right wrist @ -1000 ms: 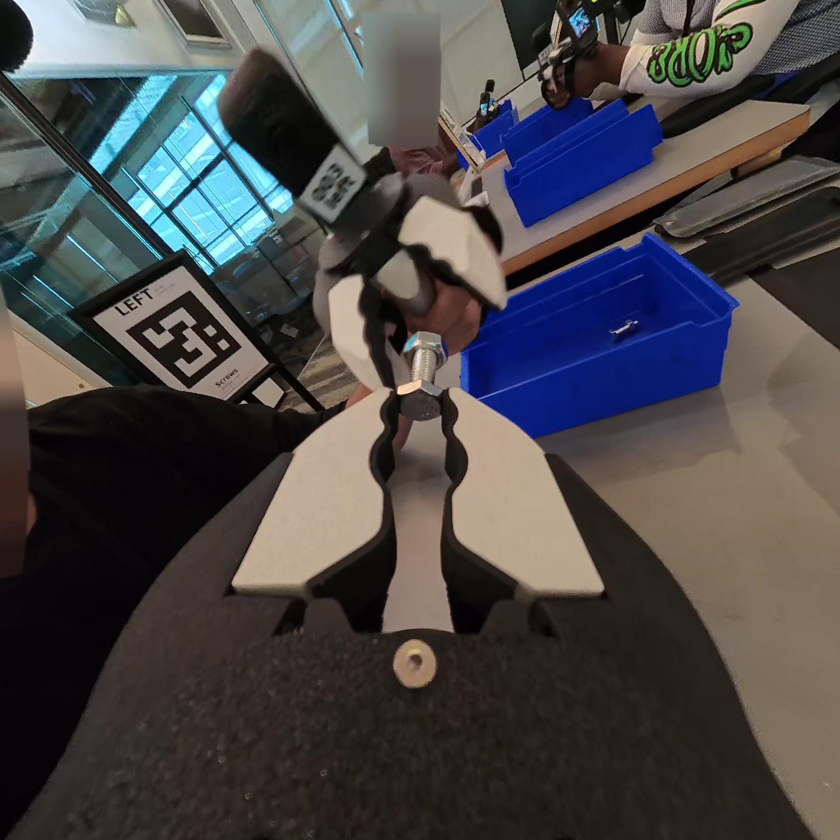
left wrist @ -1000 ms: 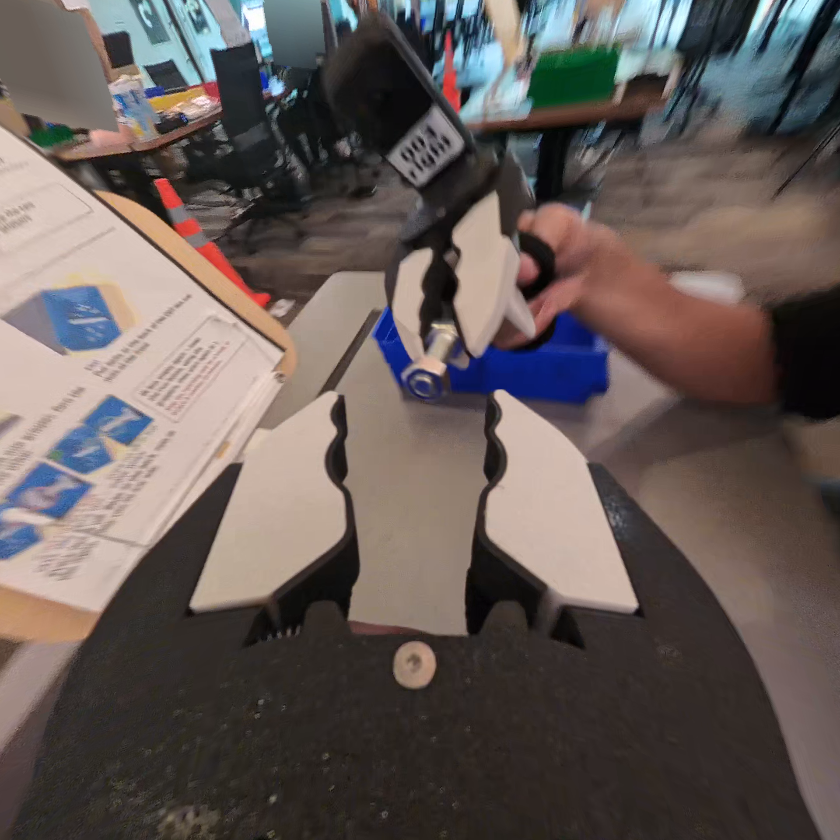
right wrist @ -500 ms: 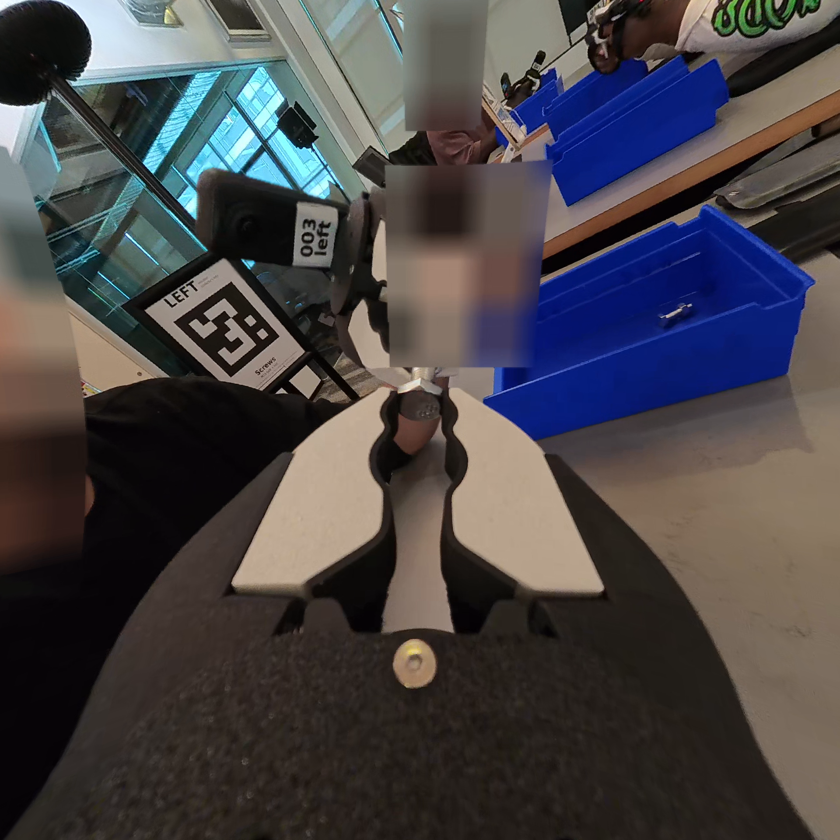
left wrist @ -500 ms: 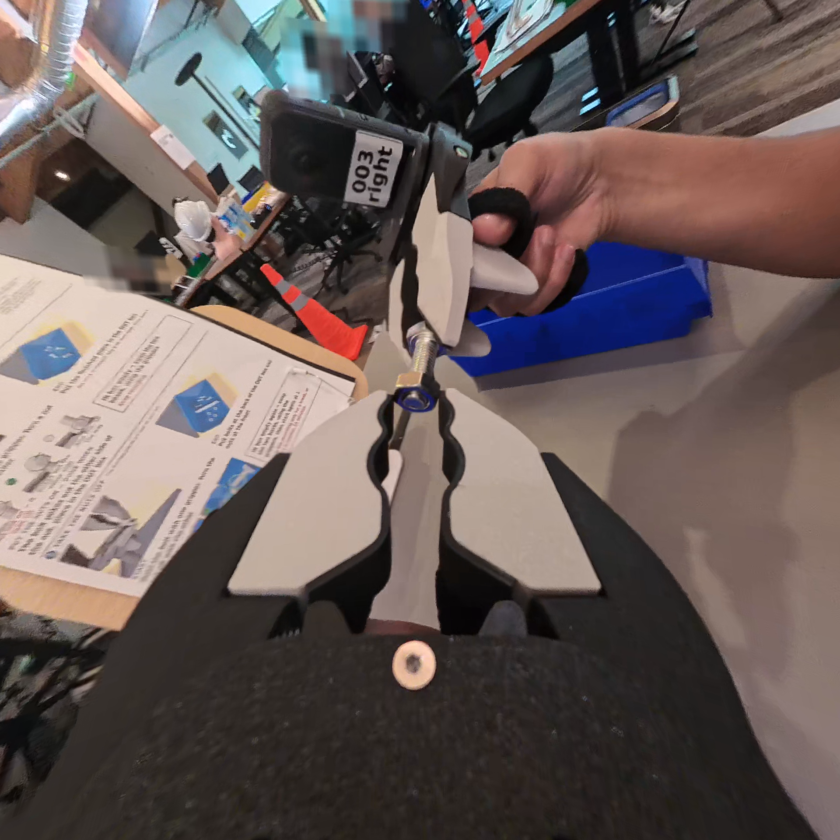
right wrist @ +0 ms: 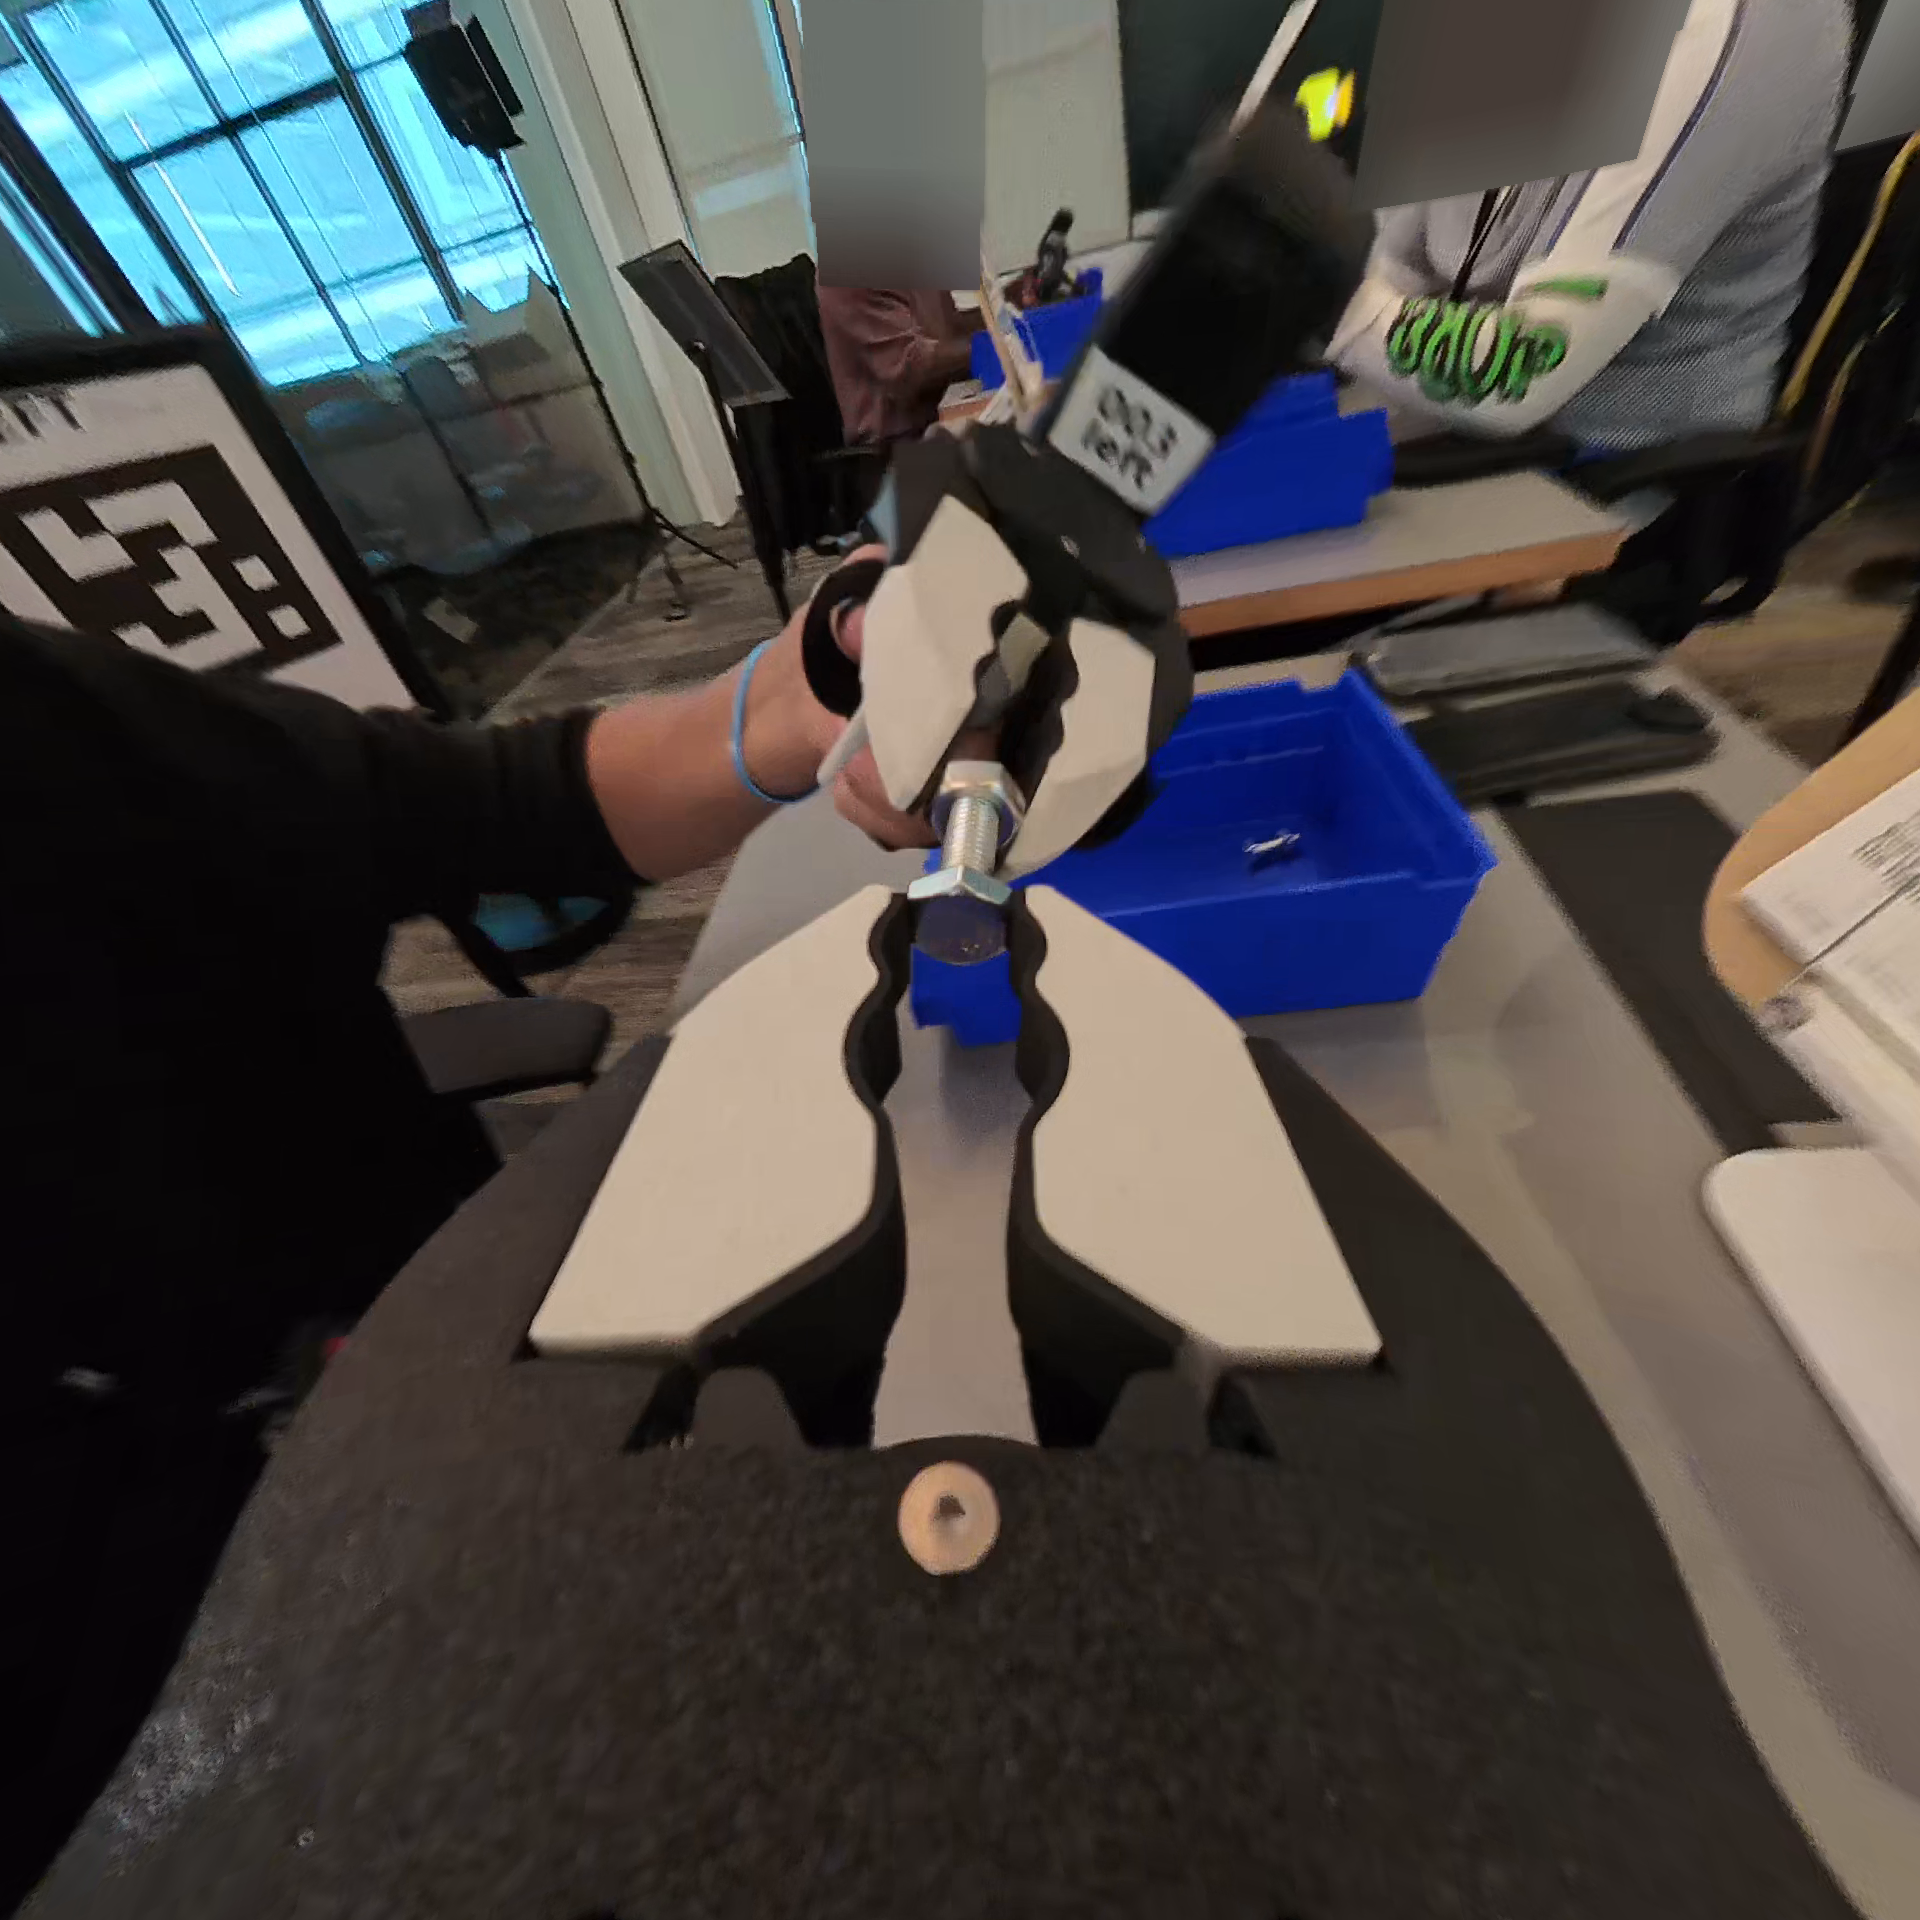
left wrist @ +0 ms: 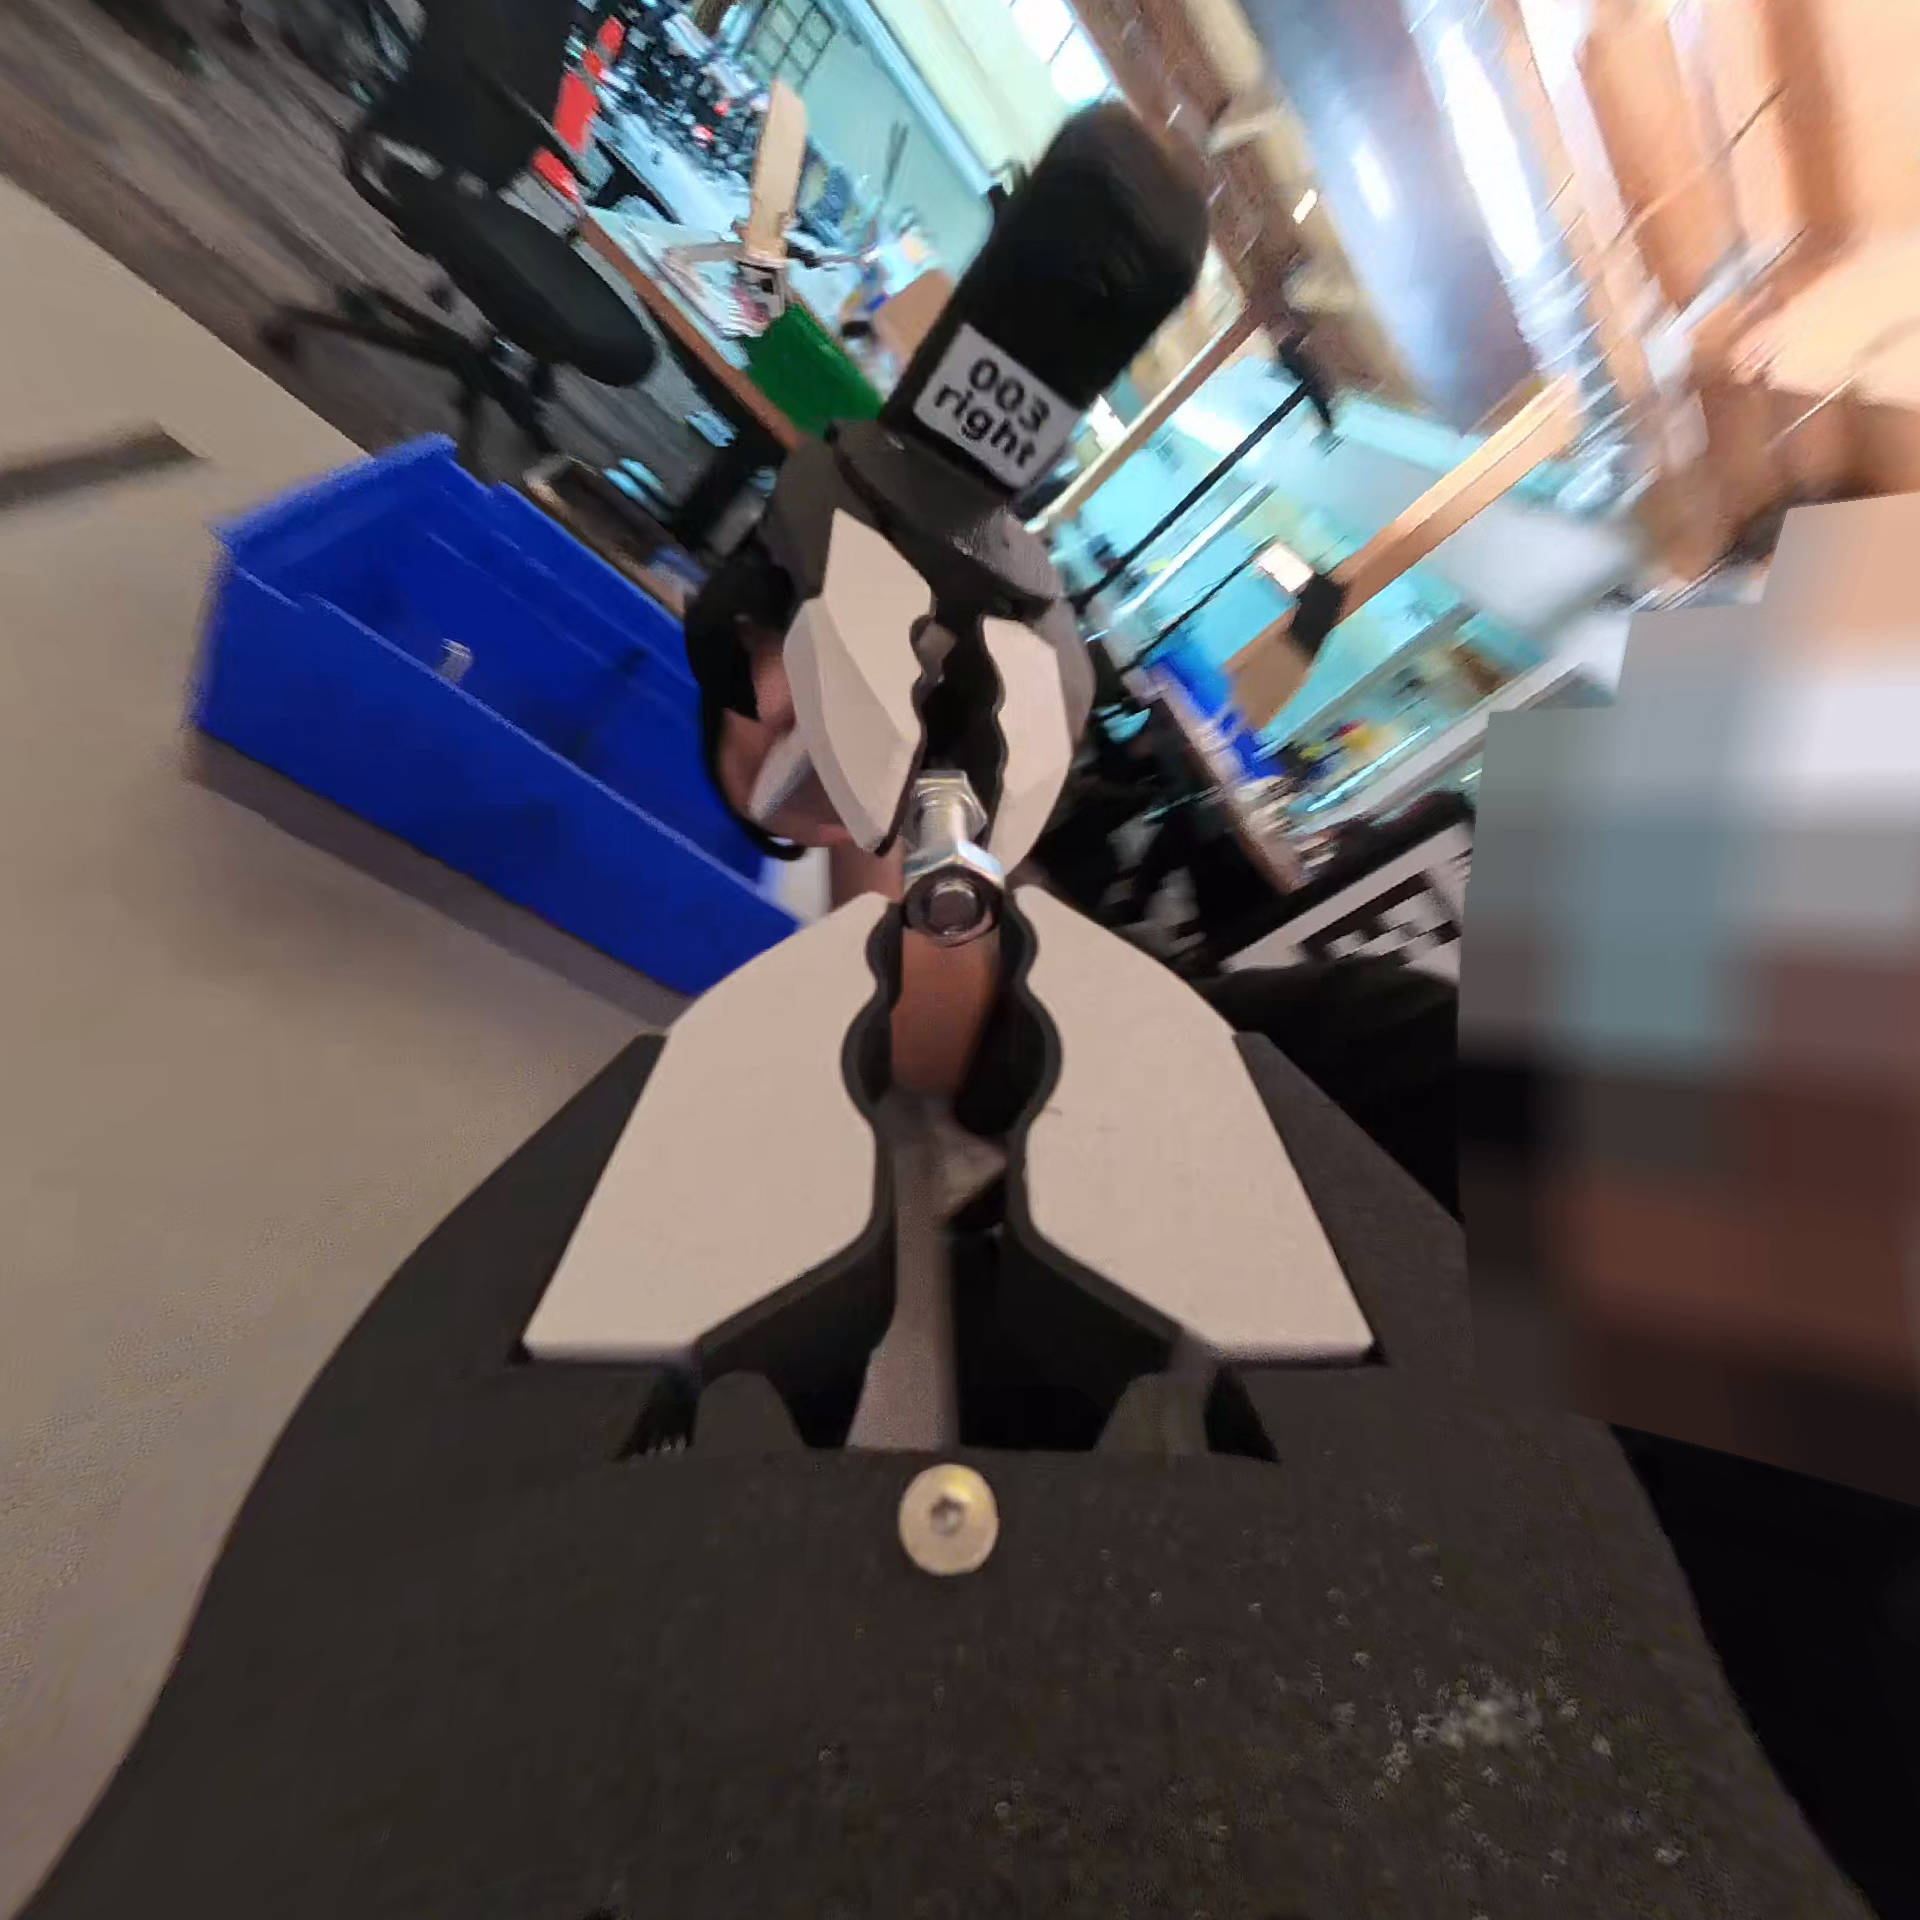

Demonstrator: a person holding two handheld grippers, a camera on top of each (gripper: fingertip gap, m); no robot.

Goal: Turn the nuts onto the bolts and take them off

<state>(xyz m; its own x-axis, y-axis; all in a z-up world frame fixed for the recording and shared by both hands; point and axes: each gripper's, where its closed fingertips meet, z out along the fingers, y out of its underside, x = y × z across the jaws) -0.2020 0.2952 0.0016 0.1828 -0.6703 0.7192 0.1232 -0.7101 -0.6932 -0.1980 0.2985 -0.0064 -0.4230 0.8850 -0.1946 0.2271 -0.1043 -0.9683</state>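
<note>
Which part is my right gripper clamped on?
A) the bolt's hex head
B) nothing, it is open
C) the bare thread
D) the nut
A: in the right wrist view the right gripper pinches the bolt's hex head at its fingertips, while the nut sits farther up the thread in the left gripper.

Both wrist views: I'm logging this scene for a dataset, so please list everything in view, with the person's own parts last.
Bolt: one, silver, head in the right gripper's fingertips.
Nut: one, silver, on the bolt, in the left gripper.
Bin: one, blue, on the table.
Small metal part: one, silver, inside the bin.
Far bins: at least two, blue, on the table behind.
Sign: one, black and white, at left.
Papers: printed, white, at right.
Left gripper: grey fingers, shut on the nut.
Right gripper: grey fingers, shut on the bolt.
Left hand: blue wristband, black sleeve.
</note>
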